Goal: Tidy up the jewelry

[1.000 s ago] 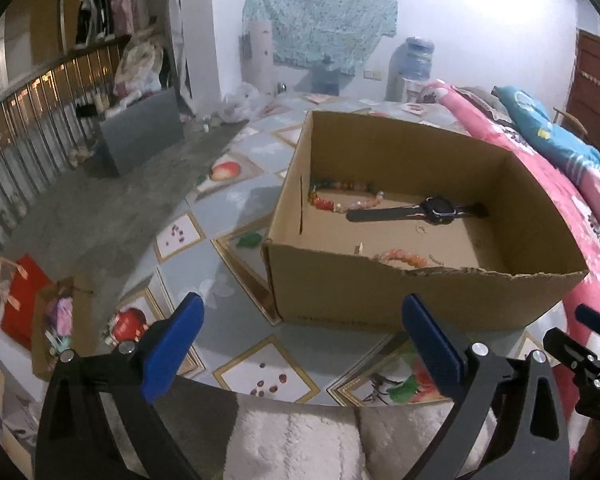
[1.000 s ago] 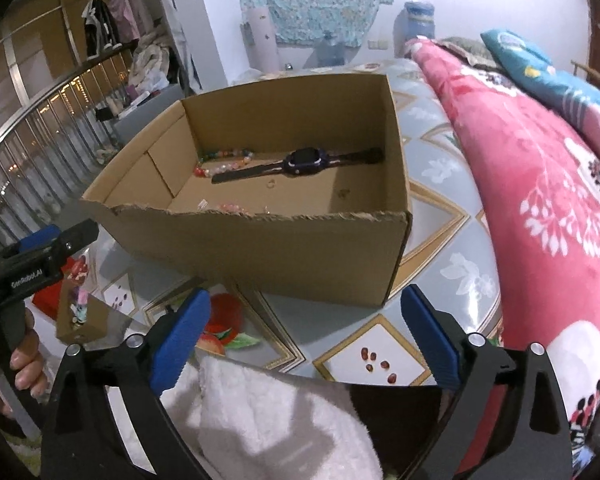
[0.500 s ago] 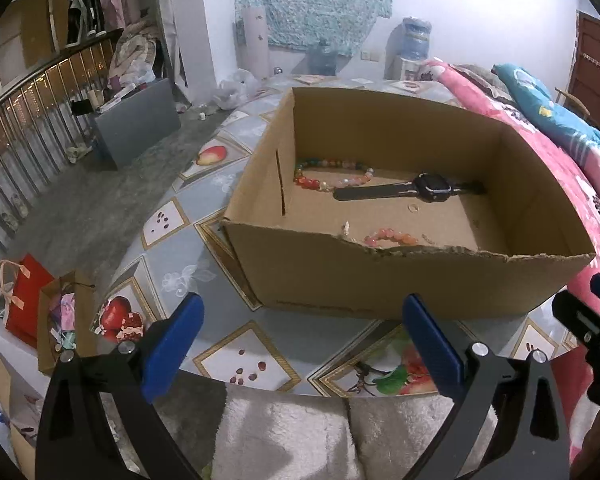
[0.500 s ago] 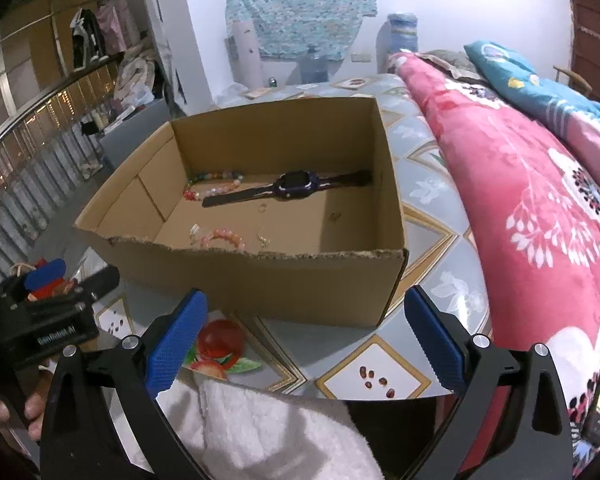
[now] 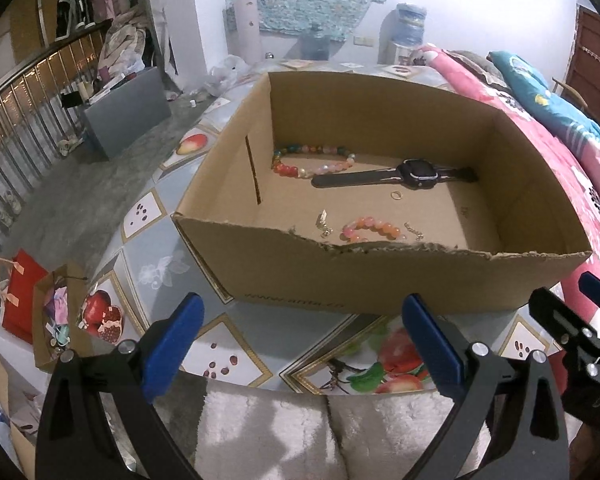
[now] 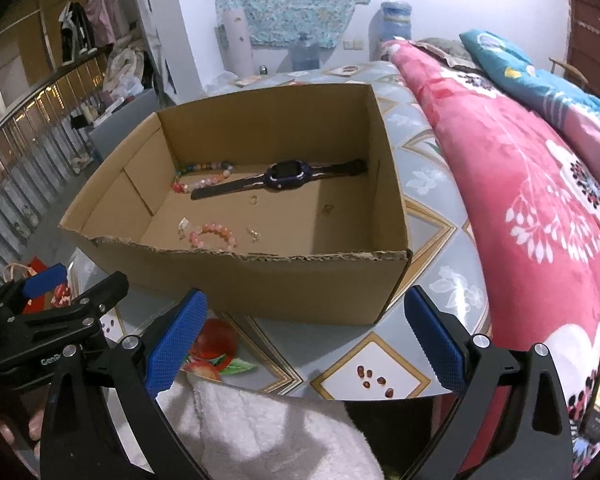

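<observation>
Two grippers, left gripper (image 5: 300, 344) and right gripper (image 6: 306, 340), are being held wide apart and empty before the cardboard box (image 5: 380, 276). Its torn, ragged front rim might get snagged reaching in. Round glossy bead bracelets (image 5: 374, 229), a smooth black watch (image 5: 396, 174) and tiny rings are lying inside.

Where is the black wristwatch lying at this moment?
In both wrist views, the black wristwatch lies flat on the floor of the open cardboard box, near its far wall, its strap end beside the multicoloured bead bracelet.
</observation>
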`<control>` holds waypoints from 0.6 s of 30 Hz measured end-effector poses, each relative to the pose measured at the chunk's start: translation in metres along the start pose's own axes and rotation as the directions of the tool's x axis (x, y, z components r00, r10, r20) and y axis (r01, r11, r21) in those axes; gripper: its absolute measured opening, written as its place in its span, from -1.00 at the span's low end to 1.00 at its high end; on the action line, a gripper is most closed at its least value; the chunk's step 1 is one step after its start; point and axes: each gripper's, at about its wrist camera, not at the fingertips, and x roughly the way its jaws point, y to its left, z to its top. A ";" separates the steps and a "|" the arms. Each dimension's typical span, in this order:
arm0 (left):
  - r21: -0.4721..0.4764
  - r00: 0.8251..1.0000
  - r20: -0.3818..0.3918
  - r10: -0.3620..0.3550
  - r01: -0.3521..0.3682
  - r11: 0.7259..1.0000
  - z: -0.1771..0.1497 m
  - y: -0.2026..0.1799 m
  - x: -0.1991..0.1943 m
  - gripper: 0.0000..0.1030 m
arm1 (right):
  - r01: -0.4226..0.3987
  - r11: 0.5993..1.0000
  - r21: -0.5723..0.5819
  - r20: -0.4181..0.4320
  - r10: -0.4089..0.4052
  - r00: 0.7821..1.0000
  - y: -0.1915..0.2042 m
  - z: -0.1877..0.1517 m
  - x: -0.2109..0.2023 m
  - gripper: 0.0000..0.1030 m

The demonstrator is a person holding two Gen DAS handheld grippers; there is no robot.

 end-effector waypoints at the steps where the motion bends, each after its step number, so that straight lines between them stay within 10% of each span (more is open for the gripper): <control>1: 0.003 1.000 0.001 0.000 0.000 1.000 -0.001 0.000 0.000 0.89 | 0.002 1.000 -0.004 -0.004 -0.002 1.000 0.002 0.000 0.001 0.84; 18: 0.002 1.000 0.001 -0.027 0.027 1.000 -0.002 0.001 0.000 0.89 | 0.040 0.998 -0.041 -0.004 -0.040 0.999 0.016 0.002 0.001 0.84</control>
